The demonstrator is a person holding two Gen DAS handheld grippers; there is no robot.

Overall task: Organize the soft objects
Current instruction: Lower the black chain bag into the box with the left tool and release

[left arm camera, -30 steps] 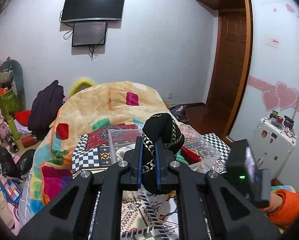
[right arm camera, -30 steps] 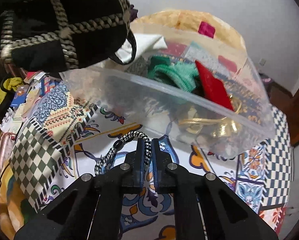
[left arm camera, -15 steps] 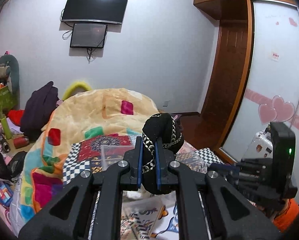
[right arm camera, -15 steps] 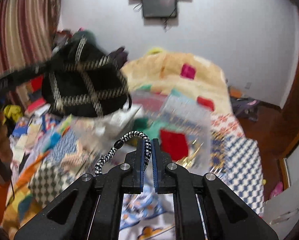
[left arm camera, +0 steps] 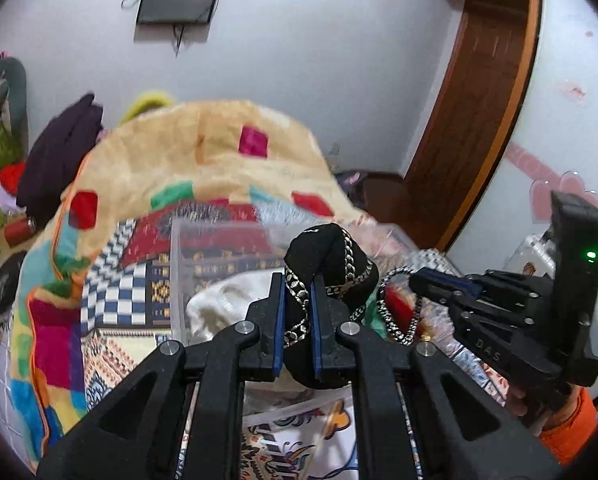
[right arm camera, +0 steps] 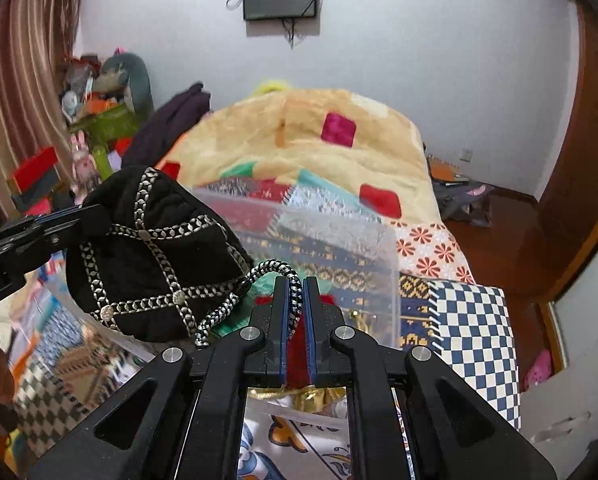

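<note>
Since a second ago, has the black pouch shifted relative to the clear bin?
Yes. In the right wrist view the black pouch was at the bin's far left corner; now it hangs lower, in front of the clear bin.

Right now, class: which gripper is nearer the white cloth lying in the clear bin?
Left. The left gripper, clamping the black bag, hangs beside the white cloth; the right gripper sits farther right, past the bag.

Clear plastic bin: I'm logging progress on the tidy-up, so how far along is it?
Done: white, green and red soft items already lie in the clear plastic bin. In hand: left gripper clamps the black pouch above it; right gripper pinches its braided cord. Left: lowering and releasing the pouch.
</note>
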